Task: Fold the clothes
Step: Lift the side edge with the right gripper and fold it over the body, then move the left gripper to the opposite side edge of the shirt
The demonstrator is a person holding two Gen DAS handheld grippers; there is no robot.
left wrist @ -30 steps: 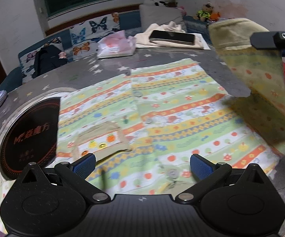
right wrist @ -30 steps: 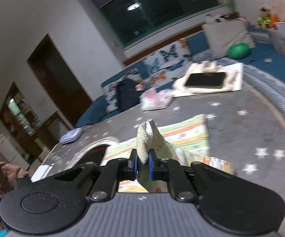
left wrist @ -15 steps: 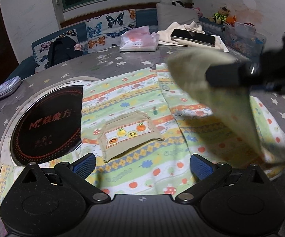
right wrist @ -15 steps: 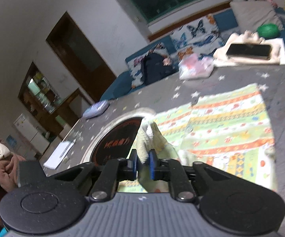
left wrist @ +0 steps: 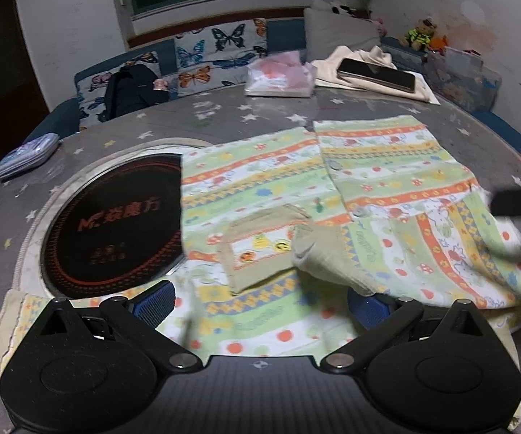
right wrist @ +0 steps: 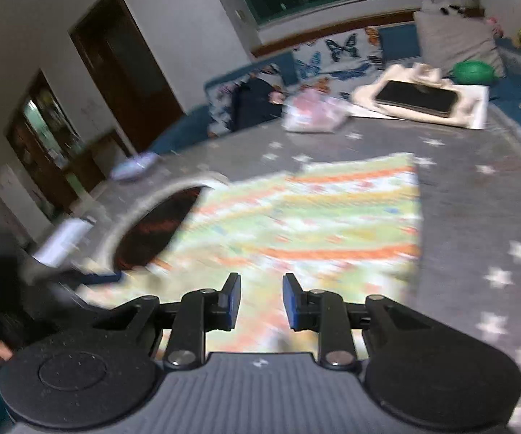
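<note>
The striped garment (left wrist: 296,188) is spread on the table (left wrist: 224,115), its sleeve (left wrist: 387,253) laid across the chest toward 9 o'clock. Both the left gripper (left wrist: 260,305) and the right gripper (right wrist: 261,302) are released, nothing held. A sleeve fold is judged in hand; the other side seems due next. The pocket (left wrist: 264,242) is shown only in the left view; the right view is blurred.

2 low wrist views close over the table (left wrist: 224,115), both facing the sofa (right wrist: 397,41), sharing the patterned garment (left wrist: 387,166)
</note>
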